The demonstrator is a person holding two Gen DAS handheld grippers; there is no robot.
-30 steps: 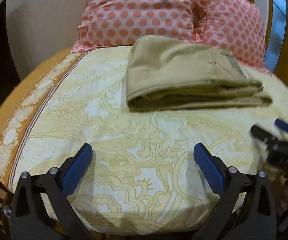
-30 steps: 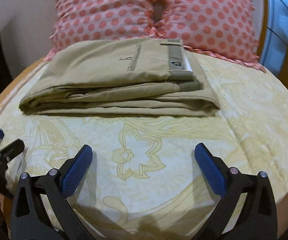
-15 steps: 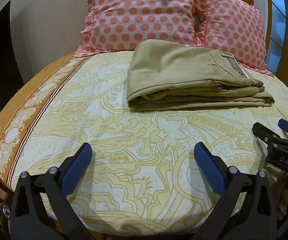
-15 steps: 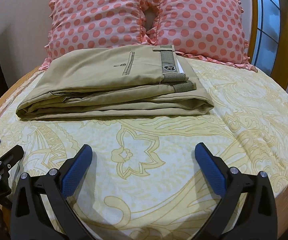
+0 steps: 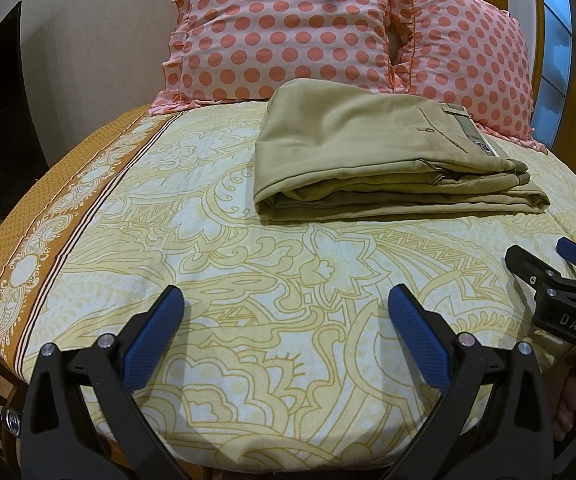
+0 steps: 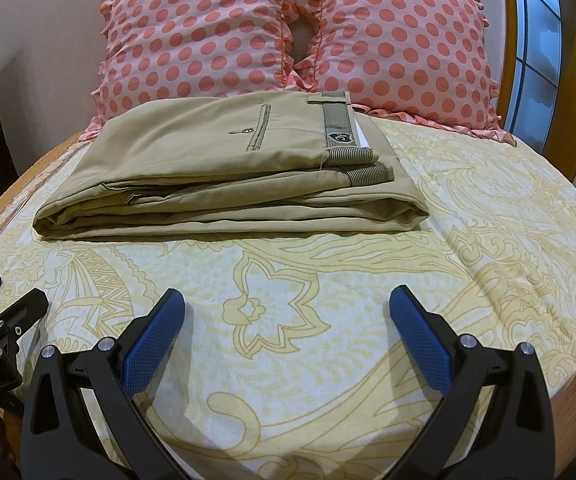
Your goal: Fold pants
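Khaki pants (image 5: 372,156) lie folded in a flat stack on the bed, waistband and back pocket on top, also in the right wrist view (image 6: 232,184). My left gripper (image 5: 284,300) is open and empty, well short of the pants near the bed's front edge. My right gripper (image 6: 286,302) is open and empty, also short of the pants. The right gripper shows at the right edge of the left wrist view (image 5: 544,256); the left gripper shows at the left edge of the right wrist view (image 6: 4,292).
Two pink polka-dot pillows (image 6: 300,36) stand against the headboard just behind the pants. The bedsheet (image 5: 248,264) is yellow patterned with an orange border (image 5: 48,208) on the left. A window (image 6: 536,52) is at the right.
Both grippers have drawn back a little from the pants and the views have tilted up. Both stay open and the pants have not moved.
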